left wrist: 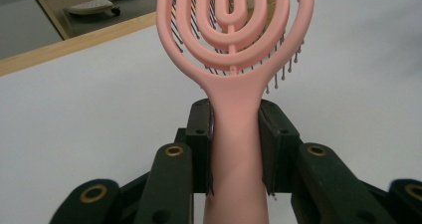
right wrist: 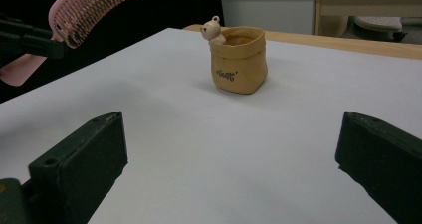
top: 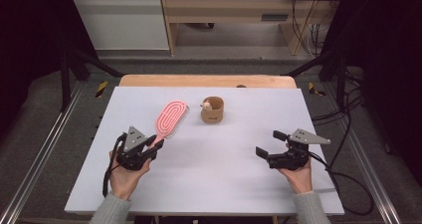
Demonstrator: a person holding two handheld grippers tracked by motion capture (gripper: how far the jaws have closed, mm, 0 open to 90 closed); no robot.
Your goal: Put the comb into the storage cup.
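The left hand-held gripper (top: 153, 145) is pinching the handle of a pink plastic hairbrush with a looped, open-work head (top: 170, 118); in the left gripper view both black pads are pressing the handle's sides, and the head (left wrist: 234, 25) is running straight out ahead of the jaws. From above, the brush's long axis is slanting up and to the right from that hand, its head reaching toward a small tan fabric pouch with a little bear figure at its rim (top: 212, 109), which is standing upright in the far middle of the white tabletop (top: 209, 184). The brush appears to be held clear of the tabletop, bristles facing down and sideways in the right gripper view. The pouch is lying just beyond and right of the brush tip, so the left hand is clearly the nearer one. The right hand-held gripper (top: 271, 143) is hovering low at the right, well apart from the pouch, jaws spread wide and holding nothing, aimed leftward.
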